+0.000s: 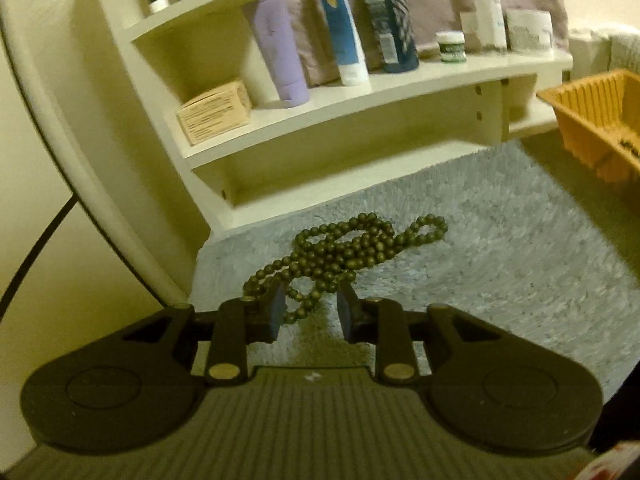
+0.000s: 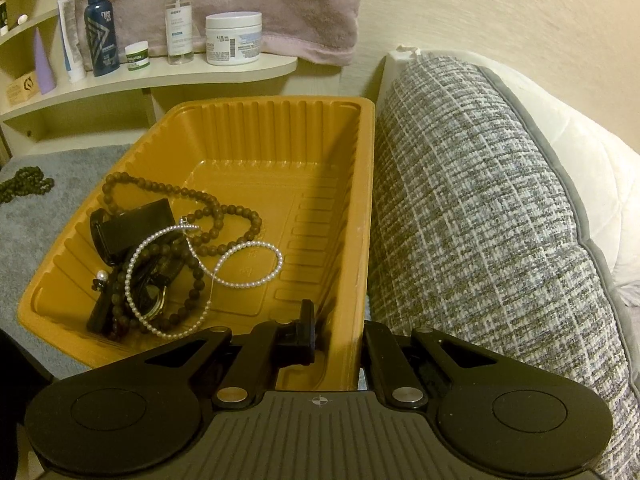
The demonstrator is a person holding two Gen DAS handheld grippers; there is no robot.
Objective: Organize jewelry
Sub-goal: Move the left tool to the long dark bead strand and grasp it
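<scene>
A dark olive bead necklace [image 1: 340, 252] lies heaped on the grey mat [image 1: 500, 248]. My left gripper [image 1: 312, 314] is open, with its fingertips on either side of the necklace's near loop, low over the mat. The necklace also shows in the right wrist view [image 2: 24, 186] at far left. The orange ribbed tray [image 2: 362, 184] holds a brown bead necklace [image 2: 216, 216], a white pearl strand [image 2: 240, 264] and dark items, a watch among them [image 2: 132, 232]. My right gripper [image 2: 338, 338] straddles the tray's right wall, one finger inside and one outside; the outer fingertip is hidden.
A cream shelf unit [image 1: 360, 92] stands behind the mat with bottles, tubes, jars and a small box. A pink towel [image 2: 280, 4] hangs behind it. A grey woven cushion [image 2: 480, 220] lies right of the tray. The tray's corner [image 1: 596, 120] shows at right.
</scene>
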